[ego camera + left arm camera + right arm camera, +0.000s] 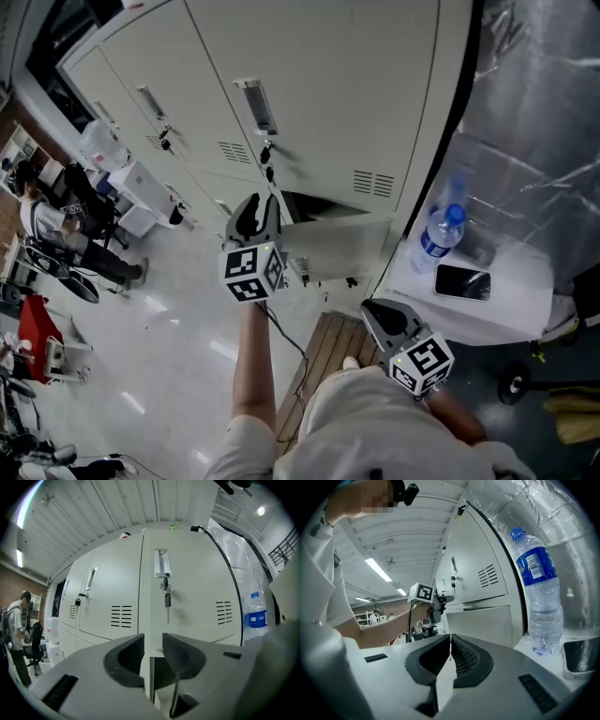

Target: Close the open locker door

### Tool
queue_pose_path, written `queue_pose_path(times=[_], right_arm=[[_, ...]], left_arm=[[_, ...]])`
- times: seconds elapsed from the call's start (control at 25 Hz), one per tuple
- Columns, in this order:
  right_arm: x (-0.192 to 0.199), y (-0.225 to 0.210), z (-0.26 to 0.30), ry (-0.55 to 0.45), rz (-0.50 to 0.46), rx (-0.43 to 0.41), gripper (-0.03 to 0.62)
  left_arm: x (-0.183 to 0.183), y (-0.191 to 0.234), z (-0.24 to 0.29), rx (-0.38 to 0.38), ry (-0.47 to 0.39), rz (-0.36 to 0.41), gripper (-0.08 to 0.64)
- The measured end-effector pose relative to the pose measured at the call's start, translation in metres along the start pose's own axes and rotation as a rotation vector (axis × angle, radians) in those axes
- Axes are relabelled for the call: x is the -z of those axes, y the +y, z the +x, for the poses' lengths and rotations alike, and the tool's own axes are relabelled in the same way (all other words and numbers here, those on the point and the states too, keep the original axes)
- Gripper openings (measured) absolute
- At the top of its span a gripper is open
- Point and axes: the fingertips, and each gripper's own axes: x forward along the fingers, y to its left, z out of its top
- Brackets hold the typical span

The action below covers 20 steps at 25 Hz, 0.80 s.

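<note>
- Pale metal lockers (319, 84) fill the far wall. At the right, a white side table (511, 309) carries a water bottle (438, 240) and a phone (462, 282).
- Low in the bank, the open locker door (333, 246) stands swung out toward the near side.
- The left gripper (255, 208) is at that door, jaws apart, the door's edge loose between them.
- The right gripper (373, 311) hangs nearer, to the right, jaws together and empty.

No lettering can be read. The blue label (536, 571) on the water bottle (543, 616), far right, carries white print too small to make out. The left marker cube (251, 272) and right marker cube (422, 363) show only black-and-white squares.
</note>
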Motion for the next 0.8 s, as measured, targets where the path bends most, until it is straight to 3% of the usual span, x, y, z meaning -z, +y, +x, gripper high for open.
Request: queue_pose_path(times=[0.16, 0.4, 0.56, 0.8], right_arm=[[0.002, 0.002, -0.01, -0.011, 0.019, -0.02, 0.029], [0.004, 0.003, -0.035, -0.037, 0.049, -0.07, 0.029], [0.008, 0.006, -0.058, -0.027, 0.056, -0.107, 0.029], [0.015, 0.001, -0.103, -0.03, 0.084, -0.123, 0.029]], left_arm=[[-0.001, -0.015, -0.038, -0.025, -0.053, -0.045, 0.05], [-0.014, -0.066, -0.097, -0.029, -0.135, -0.05, 0.014], [-0.017, -0.114, -0.13, -0.017, -0.138, -0.043, 0.011], [0.02, -0.179, -0.176, -0.036, -0.086, -0.152, 0.011]])
